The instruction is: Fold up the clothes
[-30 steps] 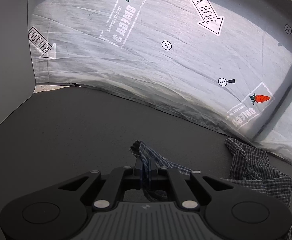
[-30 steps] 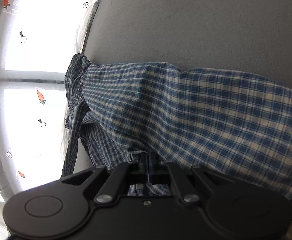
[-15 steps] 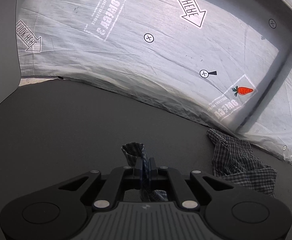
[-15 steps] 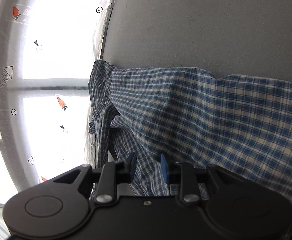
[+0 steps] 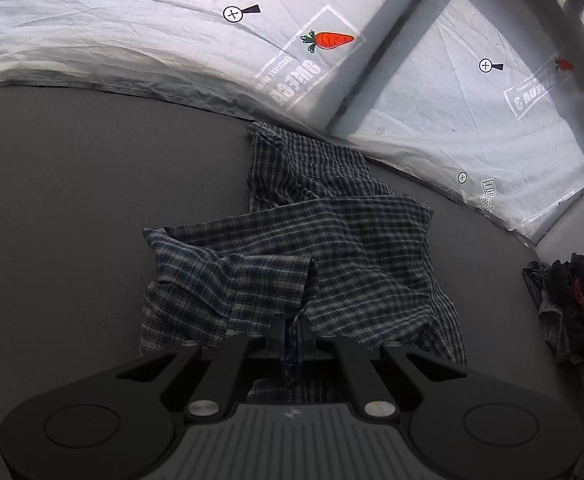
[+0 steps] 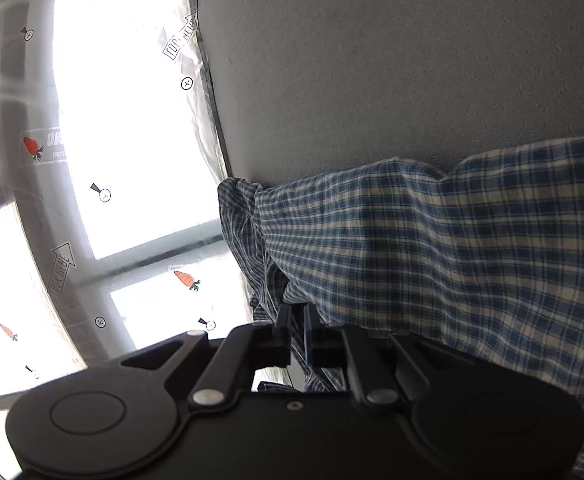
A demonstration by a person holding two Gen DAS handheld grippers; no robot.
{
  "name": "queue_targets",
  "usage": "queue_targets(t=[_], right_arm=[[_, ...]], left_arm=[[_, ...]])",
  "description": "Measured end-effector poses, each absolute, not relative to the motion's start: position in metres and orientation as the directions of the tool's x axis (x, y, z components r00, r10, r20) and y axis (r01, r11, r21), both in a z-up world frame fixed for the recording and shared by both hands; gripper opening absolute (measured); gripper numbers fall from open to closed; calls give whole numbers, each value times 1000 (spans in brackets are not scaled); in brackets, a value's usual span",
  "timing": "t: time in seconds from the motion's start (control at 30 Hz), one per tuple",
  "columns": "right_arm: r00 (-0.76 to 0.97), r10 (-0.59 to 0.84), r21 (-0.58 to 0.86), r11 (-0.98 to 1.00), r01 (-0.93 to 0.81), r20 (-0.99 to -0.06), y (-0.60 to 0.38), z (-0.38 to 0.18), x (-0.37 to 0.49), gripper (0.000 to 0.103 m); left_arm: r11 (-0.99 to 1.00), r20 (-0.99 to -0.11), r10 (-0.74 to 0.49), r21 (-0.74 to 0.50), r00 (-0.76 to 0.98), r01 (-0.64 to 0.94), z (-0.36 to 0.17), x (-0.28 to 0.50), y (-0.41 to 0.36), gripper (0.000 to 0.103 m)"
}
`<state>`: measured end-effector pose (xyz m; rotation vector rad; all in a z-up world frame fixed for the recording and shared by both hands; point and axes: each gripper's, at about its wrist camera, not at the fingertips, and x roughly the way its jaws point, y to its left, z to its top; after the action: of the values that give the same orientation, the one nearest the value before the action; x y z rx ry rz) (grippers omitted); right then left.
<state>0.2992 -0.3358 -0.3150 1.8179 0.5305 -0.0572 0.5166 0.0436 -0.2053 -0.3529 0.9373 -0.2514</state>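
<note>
Left gripper (image 5: 292,330) clamped on plaid shirt (image 5: 343,240) over grey table (image 5: 72,200). Right gripper (image 6: 296,330) just closing, apparently pinching a shirt fold; contact unclear.

1. Plaid shirt (image 5: 331,240): thin woven cloth, matt, soft, creased.
2. Table top (image 5: 72,200): dark grey, matt; finely grainy in the right wrist view (image 6: 411,60).
3. Sheeting (image 5: 152,40) at the far edge: translucent white plastic film, wrinkled, faint sheen, printed marks.
4. Left gripper (image 5: 292,330): black matt plastic, ribbed grey housing, shiny metal pins.
5. Right gripper (image 6: 296,330): same black matt plastic, metal pins.
6. Clothes pile (image 5: 571,300), far right: dark matt fabric.
</note>
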Motion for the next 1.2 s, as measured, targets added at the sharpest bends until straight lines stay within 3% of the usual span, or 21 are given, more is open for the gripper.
queue_targets(t=[0.13, 0.2, 0.3, 0.4, 0.6, 0.7, 0.77, 0.97, 1.2], right_arm=[[894, 334, 888, -246, 389, -300, -340, -320, 297, 11], [890, 341, 881, -257, 398, -303, -341, -321, 296, 22], [882, 358, 881, -243, 406, -307, -342, -320, 301, 31], [874, 376, 885, -226, 408, -307, -339, -318, 313, 38], [848, 450, 906, -168, 389, -280, -326, -311, 353, 42], [800, 515, 917, -66, 394, -306, -313, -305, 384, 43], [753, 564, 919, 25, 394, -338, -300, -298, 409, 43], [611, 625, 870, 409, 275, -486, -252, -263, 483, 44], [490, 658, 808, 556, 196, -571, -208, -268, 536, 48]], left_arm=[[912, -810, -397, -402, 433, 84, -235, 513, 12, 7], [907, -832, -415, -409, 368, 99, -247, 512, 4, 10], [910, -853, -413, -403, 319, 100, -260, 503, -3, 29], [906, -853, -421, -409, 309, 107, -263, 493, -2, 35], [910, -859, -410, -406, 306, 81, -258, 486, 19, 48], [917, -865, -391, -396, 315, 51, -256, 488, 30, 51], [928, -874, -361, -373, 325, 30, -254, 491, 36, 61], [944, -884, -303, -330, 357, -18, -252, 502, 57, 63], [932, -900, -298, -346, 317, -106, -253, 513, 67, 64]])
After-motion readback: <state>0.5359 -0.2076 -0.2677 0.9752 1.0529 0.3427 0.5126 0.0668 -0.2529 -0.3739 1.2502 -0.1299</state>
